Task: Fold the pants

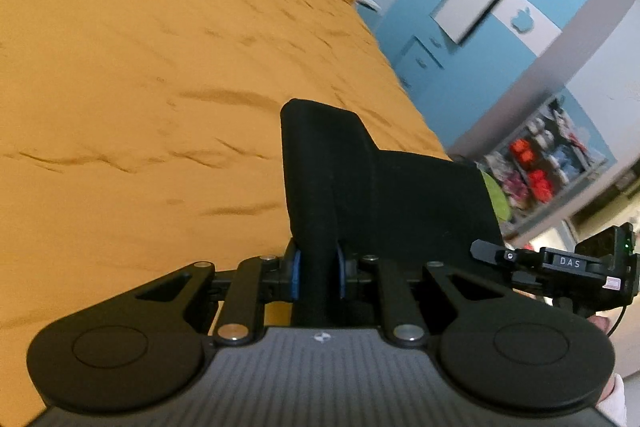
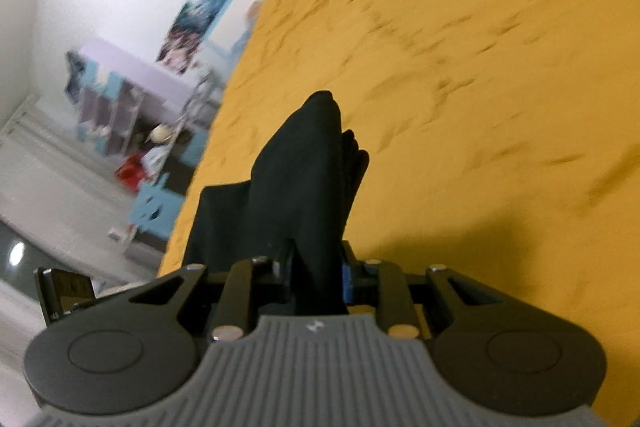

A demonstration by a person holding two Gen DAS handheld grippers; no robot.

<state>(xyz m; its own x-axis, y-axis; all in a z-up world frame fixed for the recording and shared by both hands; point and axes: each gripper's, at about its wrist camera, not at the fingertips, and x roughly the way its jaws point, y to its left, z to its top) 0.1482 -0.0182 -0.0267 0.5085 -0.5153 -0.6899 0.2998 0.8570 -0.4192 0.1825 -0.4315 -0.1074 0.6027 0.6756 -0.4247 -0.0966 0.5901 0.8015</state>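
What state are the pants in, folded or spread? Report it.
Folded, at least bunched: the pants hang in layers, pinched by the left gripper and right gripper above the bed.

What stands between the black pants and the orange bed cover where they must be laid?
Nothing visible. Both the left gripper and right gripper already clamp the black pants, and the orange bed cover ahead shows only wrinkles.

Black pants between fingers

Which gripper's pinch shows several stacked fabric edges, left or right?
The right gripper: the black pants above its pads fan into several layered edges. The left gripper clamps a single smooth fold of the pants.
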